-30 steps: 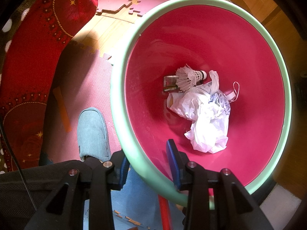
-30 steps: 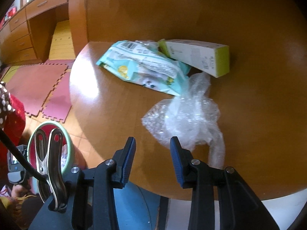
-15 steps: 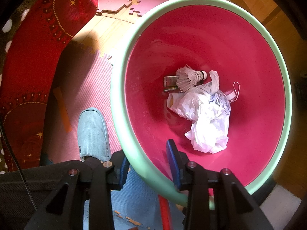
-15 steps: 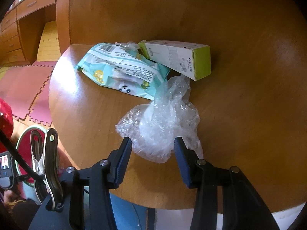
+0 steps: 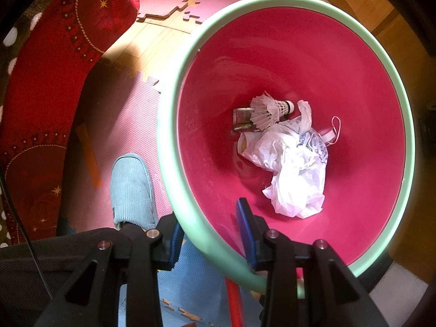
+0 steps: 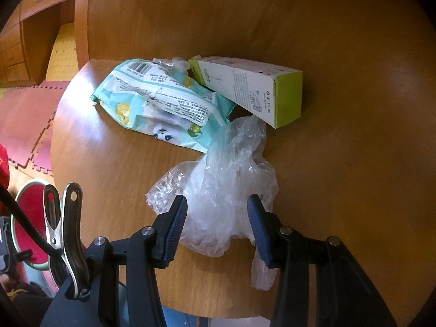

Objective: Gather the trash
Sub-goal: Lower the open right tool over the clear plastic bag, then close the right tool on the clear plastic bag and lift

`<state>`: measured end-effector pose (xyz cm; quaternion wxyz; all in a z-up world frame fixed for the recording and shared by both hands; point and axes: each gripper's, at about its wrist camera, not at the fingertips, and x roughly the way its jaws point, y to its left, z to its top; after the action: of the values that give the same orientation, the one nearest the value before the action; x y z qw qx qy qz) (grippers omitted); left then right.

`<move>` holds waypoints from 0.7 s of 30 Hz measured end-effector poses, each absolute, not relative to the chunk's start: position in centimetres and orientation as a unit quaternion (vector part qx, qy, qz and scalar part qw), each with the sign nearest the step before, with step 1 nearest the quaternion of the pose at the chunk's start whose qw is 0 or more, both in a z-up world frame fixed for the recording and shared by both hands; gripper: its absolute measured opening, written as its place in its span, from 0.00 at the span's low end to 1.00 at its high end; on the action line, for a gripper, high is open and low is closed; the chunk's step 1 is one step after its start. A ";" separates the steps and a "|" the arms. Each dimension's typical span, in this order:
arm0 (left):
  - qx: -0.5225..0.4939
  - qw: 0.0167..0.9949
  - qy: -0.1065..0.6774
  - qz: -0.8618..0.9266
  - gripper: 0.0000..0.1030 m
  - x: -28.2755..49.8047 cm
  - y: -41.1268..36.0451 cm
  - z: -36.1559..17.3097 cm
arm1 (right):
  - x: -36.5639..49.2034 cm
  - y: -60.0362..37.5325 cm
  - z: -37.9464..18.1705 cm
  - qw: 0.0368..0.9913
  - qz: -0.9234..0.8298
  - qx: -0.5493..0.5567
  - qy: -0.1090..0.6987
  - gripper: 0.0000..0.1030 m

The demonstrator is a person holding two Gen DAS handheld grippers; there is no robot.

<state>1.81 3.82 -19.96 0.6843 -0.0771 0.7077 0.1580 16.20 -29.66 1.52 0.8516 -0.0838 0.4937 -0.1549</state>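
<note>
My left gripper (image 5: 209, 218) points straight down and is shut on the pale green rim of the pink bin (image 5: 169, 163). In the bin lie a crumpled white plastic bag (image 5: 294, 169), a shuttlecock (image 5: 268, 110) and small scraps. On the round wooden table (image 6: 109, 163) my right gripper (image 6: 216, 201) stands open, its blue pads on either side of a crumpled clear plastic bag (image 6: 218, 179). Behind that bag lie a teal snack packet (image 6: 163, 103) and a white and lime green box (image 6: 250, 90).
A person's grey slipper (image 5: 133, 190) stands on pink foam mats (image 5: 122, 125) left of the bin, beside a red patterned cushion (image 5: 54, 68). In the right wrist view the bin (image 6: 30, 204) shows below the table's left edge, behind a metal clip (image 6: 68, 231). Wooden cabinets stand far left.
My right gripper has moved forward over the table and its jaws have widened; the clear bag now lies between its fingers. The left gripper and the bin have not moved.
</note>
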 end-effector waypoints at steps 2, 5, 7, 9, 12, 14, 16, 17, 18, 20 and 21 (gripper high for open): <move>-0.077 0.684 0.708 0.158 0.36 1.8 3.8 -20.0 | 16.6 -29.9 1.4 0.851 -0.156 -0.086 0.494 0.46; -0.077 0.684 0.708 0.158 0.36 1.8 3.8 -19.9 | 17.0 -30.2 1.2 0.850 -0.158 -0.087 0.496 0.46; -0.077 0.685 0.707 0.159 0.36 1.8 3.8 -19.9 | 17.3 -30.4 1.0 0.848 -0.156 -0.087 0.499 0.48; -0.077 0.685 0.707 0.159 0.36 1.8 3.8 -19.9 | 17.8 -30.6 0.7 0.846 -0.155 -0.088 0.502 0.50; -0.077 0.685 0.707 0.159 0.36 1.8 3.8 -19.9 | 18.5 -30.9 0.1 0.843 -0.154 -0.088 0.508 0.50; -0.077 0.685 0.707 0.159 0.36 1.8 3.8 -20.0 | 18.9 -31.0 -0.3 0.841 -0.155 -0.088 0.511 0.50; -0.077 0.685 0.707 0.159 0.36 1.8 3.8 -20.0 | 19.3 -31.2 -0.7 0.837 -0.160 -0.088 0.515 0.50; -0.077 0.685 0.707 0.159 0.36 1.8 3.8 -20.0 | 19.5 -31.3 -1.0 0.835 -0.163 -0.088 0.518 0.50; -0.077 0.685 0.707 0.159 0.36 1.8 3.8 -20.0 | 19.7 -31.5 -1.2 0.833 -0.166 -0.086 0.521 0.50; -0.076 0.685 0.707 0.159 0.36 1.8 3.8 -20.0 | 20.0 -31.9 -1.8 0.827 -0.174 -0.079 0.529 0.50; -0.077 0.685 0.707 0.159 0.36 1.8 3.8 -20.0 | 20.1 -32.2 -2.1 0.825 -0.177 -0.076 0.532 0.50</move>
<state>1.79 3.79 -19.97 0.6852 -0.0768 0.7066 0.1592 20.08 -32.15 -2.07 0.8246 -0.0765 0.5318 -0.1768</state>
